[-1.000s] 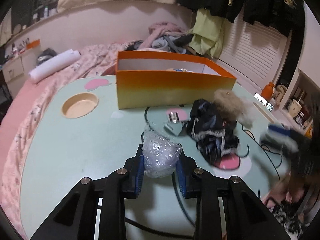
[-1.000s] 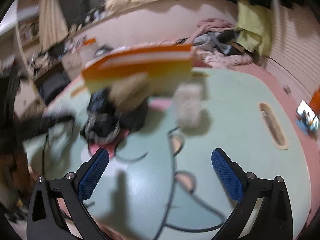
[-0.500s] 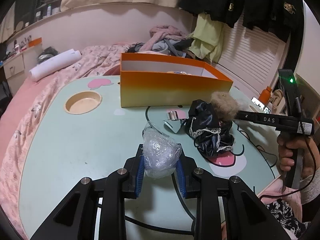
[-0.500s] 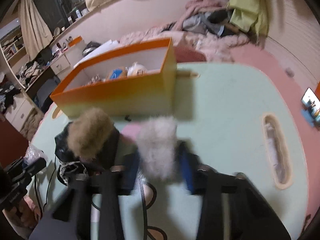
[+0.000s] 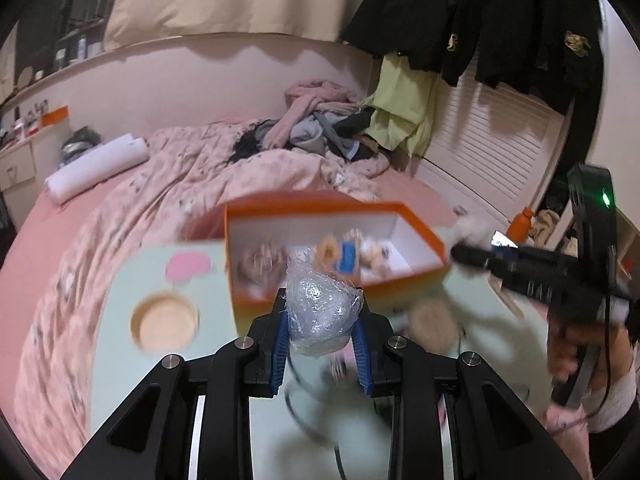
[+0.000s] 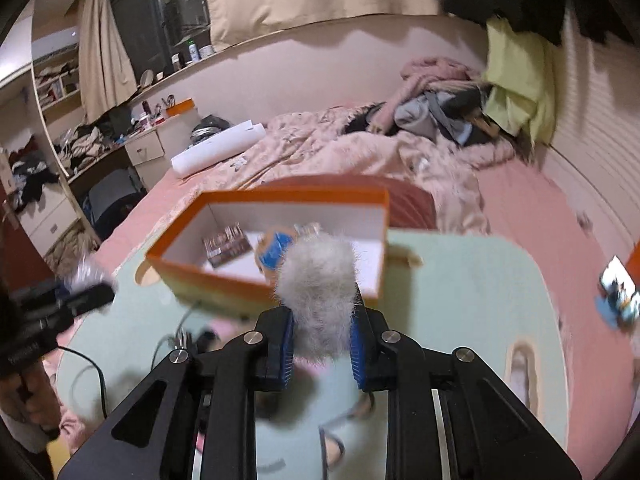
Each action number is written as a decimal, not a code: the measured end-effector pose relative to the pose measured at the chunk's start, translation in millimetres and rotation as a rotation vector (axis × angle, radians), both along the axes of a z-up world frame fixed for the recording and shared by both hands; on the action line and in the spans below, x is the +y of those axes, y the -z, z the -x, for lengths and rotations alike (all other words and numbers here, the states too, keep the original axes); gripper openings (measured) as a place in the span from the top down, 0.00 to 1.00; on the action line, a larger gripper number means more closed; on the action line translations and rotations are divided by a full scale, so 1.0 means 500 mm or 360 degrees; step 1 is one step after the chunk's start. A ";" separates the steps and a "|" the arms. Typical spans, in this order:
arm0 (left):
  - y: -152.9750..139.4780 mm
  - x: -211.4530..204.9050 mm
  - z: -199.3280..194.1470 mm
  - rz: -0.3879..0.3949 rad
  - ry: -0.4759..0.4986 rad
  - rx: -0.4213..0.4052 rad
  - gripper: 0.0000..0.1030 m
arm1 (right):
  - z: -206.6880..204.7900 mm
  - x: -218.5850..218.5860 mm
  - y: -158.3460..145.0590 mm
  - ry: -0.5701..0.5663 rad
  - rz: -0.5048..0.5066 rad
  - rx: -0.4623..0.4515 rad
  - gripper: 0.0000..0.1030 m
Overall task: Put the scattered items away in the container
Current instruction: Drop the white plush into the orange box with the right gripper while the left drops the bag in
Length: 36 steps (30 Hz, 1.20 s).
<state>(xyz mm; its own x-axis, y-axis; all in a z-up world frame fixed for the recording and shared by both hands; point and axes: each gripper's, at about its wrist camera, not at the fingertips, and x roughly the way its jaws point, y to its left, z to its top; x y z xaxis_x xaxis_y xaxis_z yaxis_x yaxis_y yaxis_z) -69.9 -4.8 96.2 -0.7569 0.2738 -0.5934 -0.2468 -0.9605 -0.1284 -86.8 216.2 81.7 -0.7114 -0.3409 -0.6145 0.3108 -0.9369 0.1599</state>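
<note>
A crumpled ball of clear plastic [image 5: 320,308] is pinched in my left gripper [image 5: 320,322], which is shut on it and held above the mint-green table [image 5: 120,360], just in front of the orange box [image 5: 420,236]. My right gripper [image 6: 322,332] is shut on a grey fluffy ball [image 6: 320,280], also off the table and close to the near wall of the orange box [image 6: 288,196]. The box holds several small items, among them a blue one [image 6: 276,248] and a brown pack [image 6: 226,244]. In the left wrist view the right gripper [image 5: 520,268] comes in from the right.
A tan fluffy ball [image 5: 434,324] and a blurred dark bundle lie on the table near the box. A round cup recess [image 5: 164,322] is sunk in the table at the left, a slot recess [image 6: 520,372] at the right. A pink bed [image 6: 360,152] with piled clothes lies behind.
My right gripper went from wide open to shut on the grey fluffy ball and lifted it. Both grippers rose and moved closer to the box, the left still holding the plastic ball.
</note>
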 end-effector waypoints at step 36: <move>0.115 -0.035 -0.100 0.0126 -0.0113 -0.0133 0.08 | -0.113 -0.015 0.050 0.0081 -0.0095 -0.0017 0.27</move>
<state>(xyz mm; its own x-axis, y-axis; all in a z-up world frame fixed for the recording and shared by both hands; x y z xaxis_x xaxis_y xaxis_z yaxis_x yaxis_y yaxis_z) -19.9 -22.6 38.7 -0.7199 0.1714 -0.6726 -0.1697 -0.9831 -0.0688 -30.1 208.7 56.6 -0.7203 -0.2671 -0.6402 0.2615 -0.9594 0.1060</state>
